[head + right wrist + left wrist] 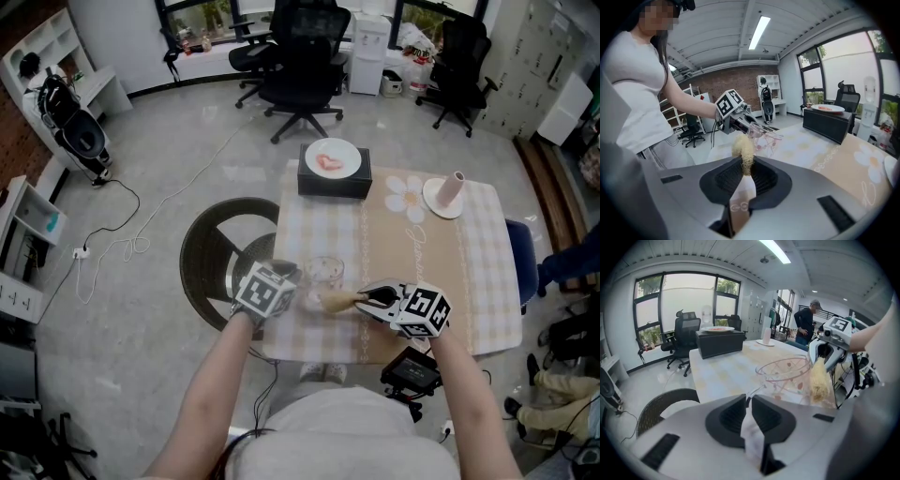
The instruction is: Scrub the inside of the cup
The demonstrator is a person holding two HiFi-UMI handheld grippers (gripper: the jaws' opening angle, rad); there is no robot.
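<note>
Left gripper [749, 401] is clamped on a translucent, hard-to-read part of the cup [785, 373]. Right gripper [744, 166] pinches the brush [743, 147], its handle mostly hidden between the jaws.

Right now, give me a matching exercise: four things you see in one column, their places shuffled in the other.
1 glass cup
2 loofah scrubber
3 white plate
4 saucer

A on the black box
B in the right hand-held gripper
C far right part of the table
D in the left hand-held gripper

Pairs: 1-D, 2-B, 3-A, 4-C
</note>
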